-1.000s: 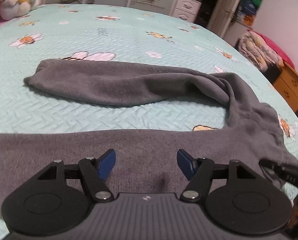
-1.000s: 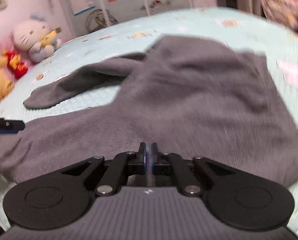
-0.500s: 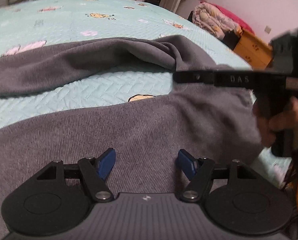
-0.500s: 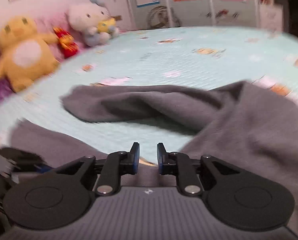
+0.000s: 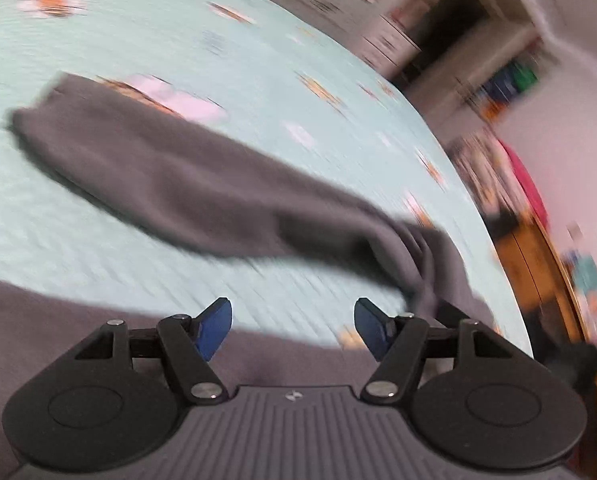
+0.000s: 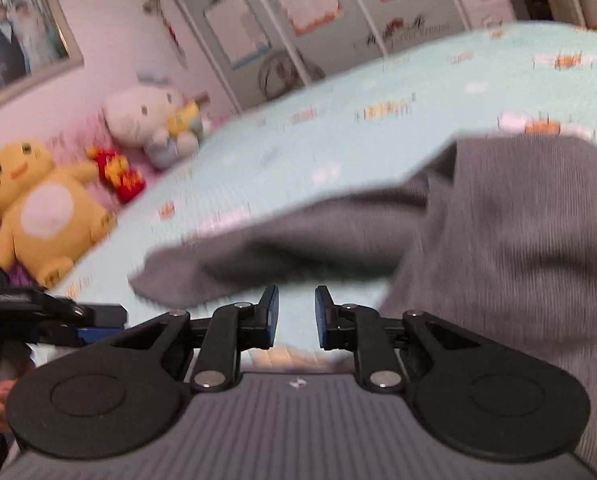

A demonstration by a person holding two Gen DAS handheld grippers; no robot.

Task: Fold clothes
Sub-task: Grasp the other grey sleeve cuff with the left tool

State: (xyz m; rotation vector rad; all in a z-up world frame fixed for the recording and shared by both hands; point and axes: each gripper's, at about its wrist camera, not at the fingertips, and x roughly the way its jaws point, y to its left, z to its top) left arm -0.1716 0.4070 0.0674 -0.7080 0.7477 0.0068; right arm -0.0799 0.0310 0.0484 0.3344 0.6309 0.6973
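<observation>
A grey sweater [image 5: 202,184] lies spread on a mint bedspread [image 5: 178,28]. In the left wrist view one long sleeve runs from upper left to the right, and the body's edge fills the bottom left. My left gripper [image 5: 292,330] is open above that edge, with nothing between its blue pads. In the right wrist view the sweater [image 6: 518,248] fills the right side, its sleeve [image 6: 258,264] pointing left. My right gripper [image 6: 296,316] is open a little, empty, over bare bedspread [image 6: 338,128]. The left gripper [image 6: 58,316] shows at the left edge there. Both views are blurred.
Plush toys sit at the head of the bed: a yellow one [image 6: 38,204] and a white one [image 6: 150,120]. Wardrobe doors [image 6: 306,12] stand behind. A wooden cabinet [image 5: 538,264] and piled bedding [image 5: 498,176] lie past the bed's right edge.
My right gripper has gone from shut to open a little. Both cameras have swung, the left back toward the sleeve. The right gripper is no longer in the left wrist view.
</observation>
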